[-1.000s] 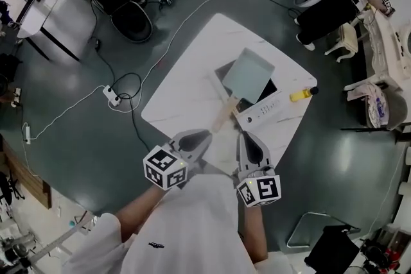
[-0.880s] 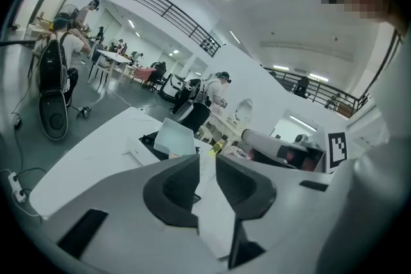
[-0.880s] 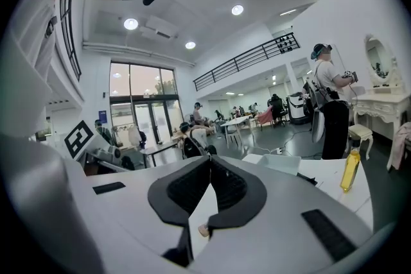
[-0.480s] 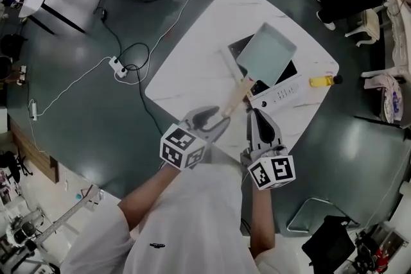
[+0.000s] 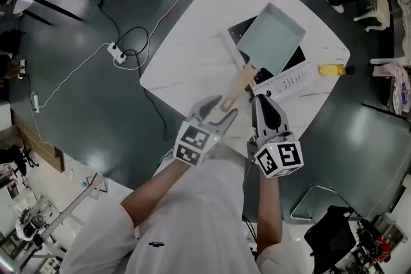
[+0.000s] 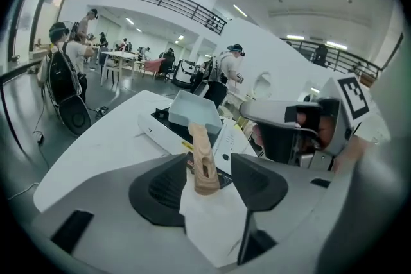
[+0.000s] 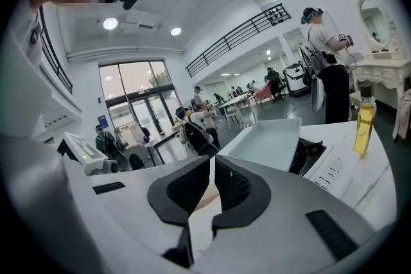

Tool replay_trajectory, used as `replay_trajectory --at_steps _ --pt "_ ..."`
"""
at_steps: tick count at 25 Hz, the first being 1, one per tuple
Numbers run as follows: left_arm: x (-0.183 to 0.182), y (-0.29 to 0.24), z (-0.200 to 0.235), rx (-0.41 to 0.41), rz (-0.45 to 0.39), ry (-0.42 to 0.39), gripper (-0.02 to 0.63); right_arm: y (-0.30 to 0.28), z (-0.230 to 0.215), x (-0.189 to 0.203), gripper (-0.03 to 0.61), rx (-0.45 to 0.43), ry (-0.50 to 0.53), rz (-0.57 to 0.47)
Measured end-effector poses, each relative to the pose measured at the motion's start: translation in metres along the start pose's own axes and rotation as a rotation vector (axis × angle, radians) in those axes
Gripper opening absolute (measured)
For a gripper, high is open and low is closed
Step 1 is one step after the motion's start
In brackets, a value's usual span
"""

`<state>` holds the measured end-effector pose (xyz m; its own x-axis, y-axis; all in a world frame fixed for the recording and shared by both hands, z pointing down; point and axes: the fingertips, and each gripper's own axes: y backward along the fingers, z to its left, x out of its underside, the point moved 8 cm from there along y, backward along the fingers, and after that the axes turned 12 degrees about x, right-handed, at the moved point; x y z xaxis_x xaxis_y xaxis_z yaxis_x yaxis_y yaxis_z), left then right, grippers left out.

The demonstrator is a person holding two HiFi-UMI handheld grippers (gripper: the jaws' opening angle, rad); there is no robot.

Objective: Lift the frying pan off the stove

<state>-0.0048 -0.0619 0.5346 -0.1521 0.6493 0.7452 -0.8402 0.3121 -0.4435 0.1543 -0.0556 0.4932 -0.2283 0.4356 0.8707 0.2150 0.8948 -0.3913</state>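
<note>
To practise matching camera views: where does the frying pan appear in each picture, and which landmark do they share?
Head view: pan upper centre-right, on the stove.
Left gripper view: pan at centre, handle pointing toward the camera.
Right gripper view: pan right of centre.
Shared landmark: the stove beneath it, in all three.

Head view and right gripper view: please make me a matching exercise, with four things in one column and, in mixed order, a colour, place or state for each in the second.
Column one:
1. frying pan
2. bottle
3. right claw
4. pan handle

Column two:
A. yellow
B. shut
C. on the stove
D. pale wood colour

Pairs: 1-C; 2-A; 3-B; 4-D
</note>
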Motion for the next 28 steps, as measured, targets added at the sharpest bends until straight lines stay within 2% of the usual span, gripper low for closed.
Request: replay_trajectory --at_steps 3,4,6,7,12,14,19,22,25,28 --pt "0.003 -0.005 -0.001 -0.031 0.010 -0.008 0.205 -0.006 -0.005 0.006 0.002 0.002 0.000 0.021" --pt "0.003 -0.006 -0.001 -0.045 0.004 -0.011 0.192 -0.008 -0.006 0.009 0.002 0.003 -0.001 0.029" --pt "0.003 -0.007 -0.002 -0.065 -0.012 -0.007 0.125 -0.013 -0.009 0.014 0.002 0.001 -0.013 0.046" --pt "0.004 -0.008 -0.001 -0.069 -0.016 0.000 0.116 -0.015 -0.011 0.017 0.002 -0.001 -0.026 0.058" --pt "0.004 -0.011 -0.003 -0.091 -0.002 0.009 0.110 -0.027 -0.020 0.033 0.071 -0.038 -0.110 0.138" --pt "0.004 -0.010 -0.005 -0.098 0.005 0.013 0.109 -0.031 -0.022 0.036 0.077 -0.048 -0.147 0.163" --pt "0.006 -0.009 -0.007 -0.097 0.018 0.020 0.109 -0.046 -0.028 0.045 0.128 -0.089 -0.293 0.223" --pt "0.006 -0.010 -0.006 -0.095 0.021 0.021 0.109 -0.057 -0.031 0.052 0.166 -0.125 -0.415 0.258" --pt "0.004 -0.007 -0.006 -0.090 0.023 0.027 0.109 -0.067 -0.031 0.059 0.177 -0.161 -0.538 0.278" --pt "0.004 -0.007 -0.005 -0.091 0.023 0.032 0.109 -0.074 -0.031 0.060 0.186 -0.175 -0.569 0.291"
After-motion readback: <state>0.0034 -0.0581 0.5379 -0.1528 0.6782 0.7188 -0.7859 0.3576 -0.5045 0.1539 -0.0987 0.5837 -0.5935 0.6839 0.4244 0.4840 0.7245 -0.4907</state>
